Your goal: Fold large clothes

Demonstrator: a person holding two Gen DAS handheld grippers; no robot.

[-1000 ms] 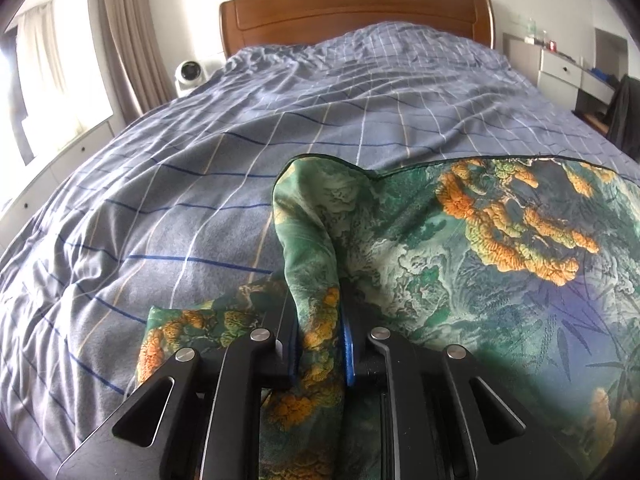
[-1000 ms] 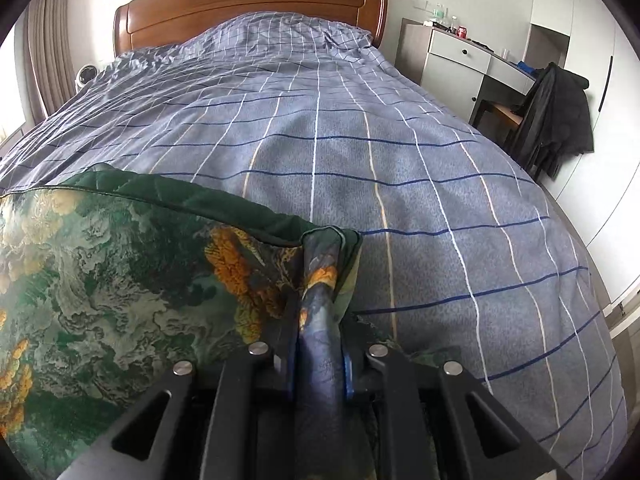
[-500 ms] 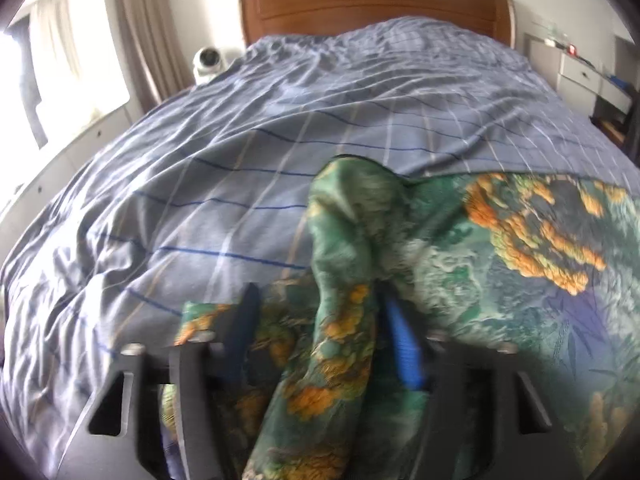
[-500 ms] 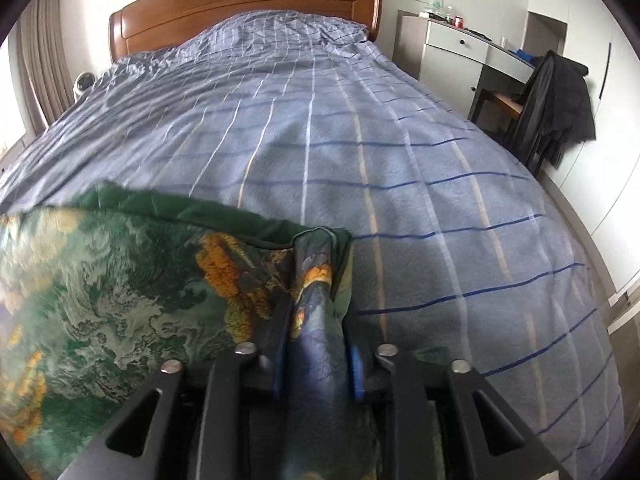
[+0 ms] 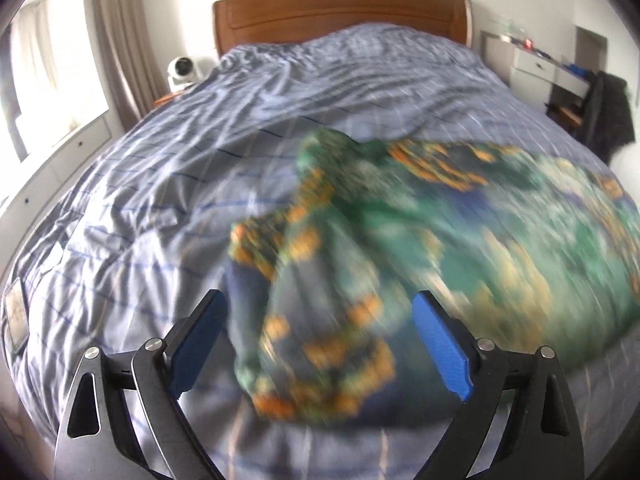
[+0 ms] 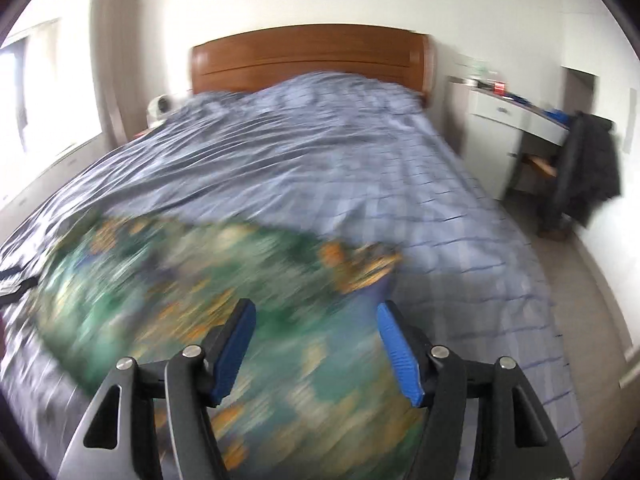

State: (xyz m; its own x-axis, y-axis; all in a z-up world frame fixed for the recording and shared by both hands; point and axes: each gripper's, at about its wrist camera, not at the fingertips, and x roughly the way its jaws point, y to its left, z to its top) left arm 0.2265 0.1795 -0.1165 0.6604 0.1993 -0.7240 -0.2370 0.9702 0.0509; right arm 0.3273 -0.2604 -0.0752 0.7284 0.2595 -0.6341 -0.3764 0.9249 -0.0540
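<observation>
A large green garment (image 5: pixel 460 232) printed with orange and blue patterns lies spread on a bed, over a blue-grey checked quilt (image 5: pixel 168 168), near the foot end. Both views are smeared by motion blur, so the print and the garment's edges read only roughly. In the left wrist view a bunched corner of the cloth sits ahead of the left gripper (image 5: pixel 320 344), whose blue-padded jaws have just been opening and now stand wide apart, the fabric lying loose between them without touching either pad. In the right wrist view the other corner (image 6: pixel 360 264) lies past the tips of the right gripper (image 6: pixel 316 344); its jaws have likewise just been opening and are apart, with cloth seen in the gap but not pinched.

Beyond the garment the quilt runs up, wrinkled, to a brown wooden headboard (image 5: pixel 340 12). A small white device (image 5: pixel 182 70) stands beside the bed at the left, next to a beige curtain (image 5: pixel 116 40) and a bright window (image 6: pixel 44 92). At the right, a white desk (image 6: pixel 516 116) stands against the wall, with a dark jacket (image 6: pixel 588 164) hung over a chair.
</observation>
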